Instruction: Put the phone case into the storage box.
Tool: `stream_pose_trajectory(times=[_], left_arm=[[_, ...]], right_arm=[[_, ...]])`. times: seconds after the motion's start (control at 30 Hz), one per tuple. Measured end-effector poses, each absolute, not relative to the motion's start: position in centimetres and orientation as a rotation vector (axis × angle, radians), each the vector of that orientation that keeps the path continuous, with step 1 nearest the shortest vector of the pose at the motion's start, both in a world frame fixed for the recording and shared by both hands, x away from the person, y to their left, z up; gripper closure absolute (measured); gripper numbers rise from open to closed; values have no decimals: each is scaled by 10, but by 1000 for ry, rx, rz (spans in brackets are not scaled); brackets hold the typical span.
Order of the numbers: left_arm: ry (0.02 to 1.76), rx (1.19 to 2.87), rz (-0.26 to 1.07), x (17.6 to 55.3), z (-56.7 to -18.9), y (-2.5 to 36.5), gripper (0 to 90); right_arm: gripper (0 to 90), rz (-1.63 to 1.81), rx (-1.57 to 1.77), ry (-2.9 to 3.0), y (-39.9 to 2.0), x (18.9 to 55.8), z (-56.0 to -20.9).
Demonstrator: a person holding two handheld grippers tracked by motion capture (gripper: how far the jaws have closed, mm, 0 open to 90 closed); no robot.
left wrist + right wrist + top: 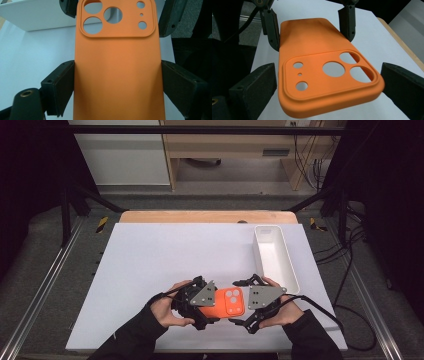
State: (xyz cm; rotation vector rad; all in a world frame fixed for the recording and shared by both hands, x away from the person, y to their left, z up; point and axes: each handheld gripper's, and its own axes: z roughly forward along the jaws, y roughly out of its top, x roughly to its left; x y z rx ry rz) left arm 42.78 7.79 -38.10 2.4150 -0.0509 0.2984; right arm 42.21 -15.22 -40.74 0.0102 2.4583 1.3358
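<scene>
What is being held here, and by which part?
An orange phone case: the left tool clamps its long side edges near the plain end; the right tool's jaws flank the camera end without touching.

Two black two-jaw grippers were seen in the high view, the left gripper and the right gripper — each topped by a grey three-cornered metal plate dotted with small dark holes. Black cables were trailed from both bodies. Dark long sleeves were worn down to the wrists. In the gripper views, the jaws were shown as blocky matt-black wedges with small screw holes — a brass-coloured ringed fitting was noted on a rounded black part beside one.
</scene>
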Motion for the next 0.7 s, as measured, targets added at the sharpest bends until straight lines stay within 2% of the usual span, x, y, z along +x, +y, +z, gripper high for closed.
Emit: stream_pose_trajectory(times=[0.7], left_arm=[[-96,2395,273,424,-383,79,154]], right_arm=[[72,1431,-75,2488,-147,427,-414]])
